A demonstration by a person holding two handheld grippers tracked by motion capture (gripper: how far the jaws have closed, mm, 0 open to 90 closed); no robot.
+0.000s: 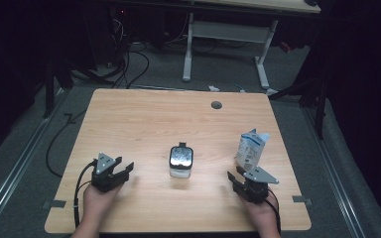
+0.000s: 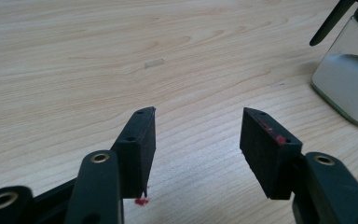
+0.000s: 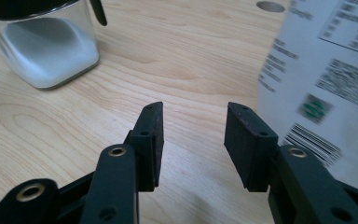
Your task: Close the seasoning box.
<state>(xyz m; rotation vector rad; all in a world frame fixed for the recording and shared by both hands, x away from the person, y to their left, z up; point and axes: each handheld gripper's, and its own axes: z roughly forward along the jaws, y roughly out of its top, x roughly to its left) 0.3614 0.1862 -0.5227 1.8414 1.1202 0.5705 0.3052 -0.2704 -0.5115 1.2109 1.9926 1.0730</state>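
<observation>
White carton point(image 1: 251, 148) stands just ahead-right of right gripper point(image 1: 241, 181), untouched; jaws apart, nothing between. Glass jar point(image 1: 181, 161) ahead-left of it. Left gripper point(image 1: 124, 172) also parted, empty, on wooden table point(image 1: 144, 119).

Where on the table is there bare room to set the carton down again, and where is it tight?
Bare wood runs across the far half of the table, from the jar back to the round hole. The strip between the left tongs and the jar is free too. It is tight at the right, where the carton stands just ahead of the open right tongs.
</observation>
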